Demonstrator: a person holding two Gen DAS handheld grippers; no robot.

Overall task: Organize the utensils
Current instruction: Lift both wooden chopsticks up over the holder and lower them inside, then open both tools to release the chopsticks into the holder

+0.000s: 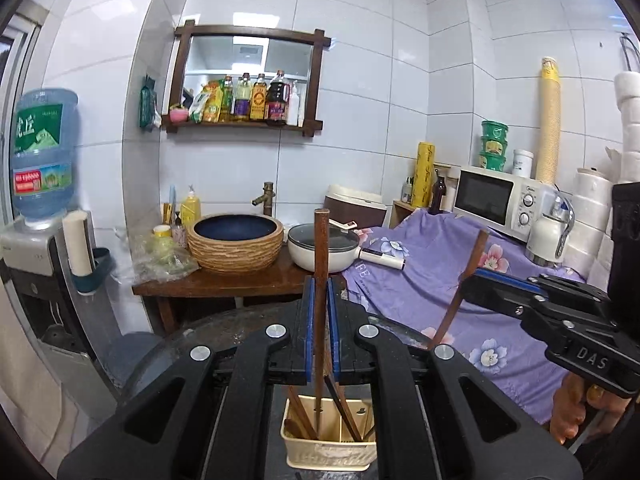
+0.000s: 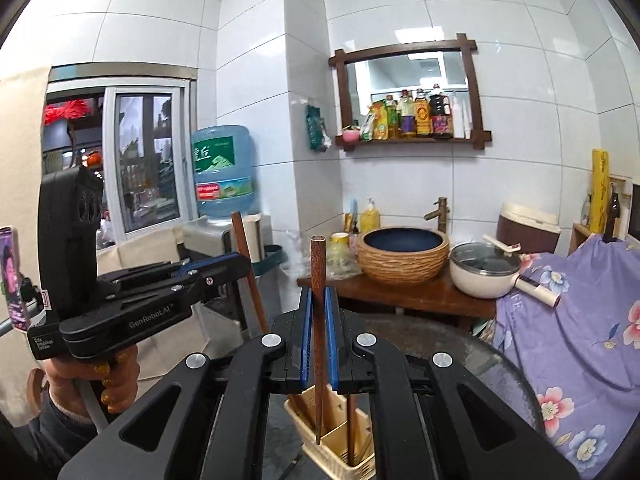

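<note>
A chopstick is held upright in the left tool, with the utensil holder below it. Beyond it a basin and pot are set on the bench; the right tool is seen to its right.

A woven basin with a dark blue bowl sits on the wooden counter, a brass tap behind it and a lidded white pan just beside it at the counter's right edge. Above hangs a framed shelf of bottles. A microwave stands behind a floral purple cloth, and a water jug tops the dispenser.

Cream slotted plastic utensil holder: left compartment crowded with brown wooden chopsticks, middle compartment open; dark round table bare behind it.
</note>
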